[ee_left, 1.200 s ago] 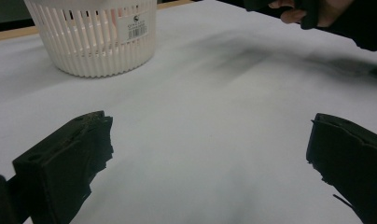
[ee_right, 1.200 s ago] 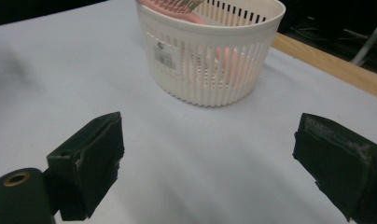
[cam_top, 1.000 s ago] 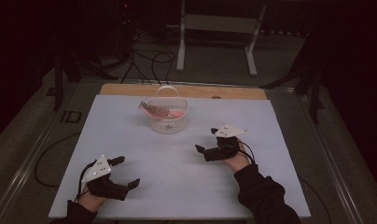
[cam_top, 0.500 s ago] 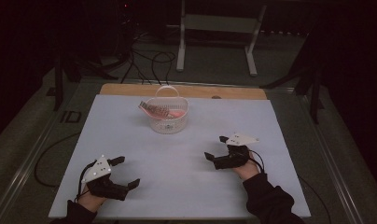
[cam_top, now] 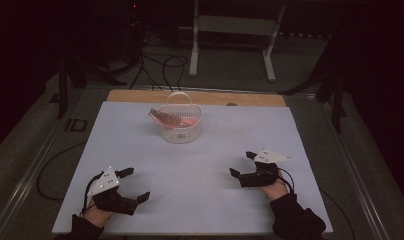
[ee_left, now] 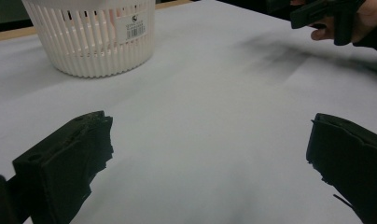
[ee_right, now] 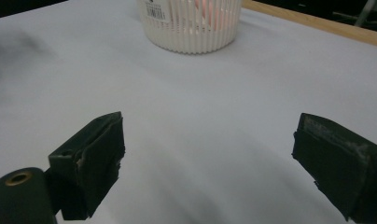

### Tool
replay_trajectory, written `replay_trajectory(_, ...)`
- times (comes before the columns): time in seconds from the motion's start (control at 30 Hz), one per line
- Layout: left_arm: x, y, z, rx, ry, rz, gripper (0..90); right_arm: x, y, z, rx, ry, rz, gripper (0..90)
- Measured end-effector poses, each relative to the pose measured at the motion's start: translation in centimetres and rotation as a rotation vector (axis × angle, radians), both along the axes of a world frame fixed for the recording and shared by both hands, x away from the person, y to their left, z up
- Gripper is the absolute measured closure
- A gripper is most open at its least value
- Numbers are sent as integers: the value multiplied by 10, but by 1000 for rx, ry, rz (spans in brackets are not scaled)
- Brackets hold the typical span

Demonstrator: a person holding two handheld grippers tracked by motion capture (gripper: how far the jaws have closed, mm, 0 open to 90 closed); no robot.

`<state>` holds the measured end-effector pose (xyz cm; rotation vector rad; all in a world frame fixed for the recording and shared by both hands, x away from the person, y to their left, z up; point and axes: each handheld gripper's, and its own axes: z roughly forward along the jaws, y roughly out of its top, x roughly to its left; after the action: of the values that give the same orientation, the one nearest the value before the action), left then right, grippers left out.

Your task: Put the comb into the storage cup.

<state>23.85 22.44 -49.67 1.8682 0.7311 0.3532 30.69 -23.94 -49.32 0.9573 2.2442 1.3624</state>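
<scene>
The table (cam_top: 140, 150) is the biggest thing here, covered by a pale sheet with a bare wooden strip along its far edge. The white slatted basket (cam_top: 179, 125) stands near that far edge, at about twelve o'clock from the person, upright, its handle raised. It holds pink things and something patterned that leans over the rim at ten o'clock; what they are is too dim to tell.

The likely trouble is the basket itself. It looks light, with thin walls, so a push from one side could slide or tip it, and a pinch on the rim may bend the plastic and slip off. The leaning piece could also catch a jaw and spill out.

The left gripper (cam_top: 135, 186) rests low at seven o'clock, close to the near edge, aimed toward one o'clock; its jaws stand wide apart with nothing between them, and the basket sits well beyond at about eleven o'clock in the left gripper view. The right gripper (cam_top: 242, 164) lies at five o'clock, pointing toward ten o'clock, jaws likewise spread wide and empty. Both are well apart from the basket.
</scene>
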Motion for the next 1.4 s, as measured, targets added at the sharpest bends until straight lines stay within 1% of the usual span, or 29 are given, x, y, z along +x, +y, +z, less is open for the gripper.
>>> replay_trajectory(0.13, 0, 0, 0, 0, 0, -2, 0, -4, -6, -1, 1, 5, -5, 93)
replay_trajectory(0.17, 0, 0, 0, 1, 0, -2, 0, -6, -8, -2, -5, 2, -10, 93)
replay_trajectory(0.2, 0, 0, 0, 0, 0, -2, 0, -8, -12, -2, 0, 6, -13, 93)
replay_trajectory(0.4, 0, 0, 0, 1, 0, -2, 0, -14, -22, -1, 10, 4, -33, 93)
replay_trajectory(0.57, 0, 0, 0, -3, -1, -1, 0, -21, -32, -3, 27, 14, -42, 93)
replay_trajectory(0.67, 0, 0, 0, -4, -2, -2, 0, -25, -36, -4, 22, 13, -48, 93)
replay_trajectory(0.73, 0, 0, 0, -3, 0, -2, 0, -26, -39, -5, 12, 7, -62, 93)
replay_trajectory(0.83, 0, 0, 0, -2, 1, -1, 0, -29, -41, -7, -2, 7, -68, 93)
replay_trajectory(0.87, 0, 0, 0, -4, 1, 0, 0, -30, -42, -8, 1, 9, -65, 93)
replay_trajectory(0.93, 0, 0, 0, -5, 2, -1, 0, -32, -43, -10, -9, 15, -65, 93)
replay_trajectory(1.0, 0, 0, 0, -11, 3, -3, 0, -35, -44, -11, -2, 27, -69, 93)
replay_trajectory(1.13, 0, 0, 0, -12, 4, 0, 0, -40, -49, -14, -6, 33, -80, 93)
replay_trajectory(1.17, 0, 0, 0, -13, 4, -2, 0, -40, -50, -15, -8, 32, -82, 93)
replay_trajectory(1.2, 0, 0, 0, -12, 3, -1, 0, -41, -51, -16, -4, 38, -85, 93)
replay_trajectory(1.3, 0, 0, -1, -12, 3, -1, 0, -42, -53, -18, -15, 52, -94, 93)
replay_trajectory(1.4, 0, -1, -1, -12, 7, 0, 0, -41, -53, -19, -17, 49, -100, 93)
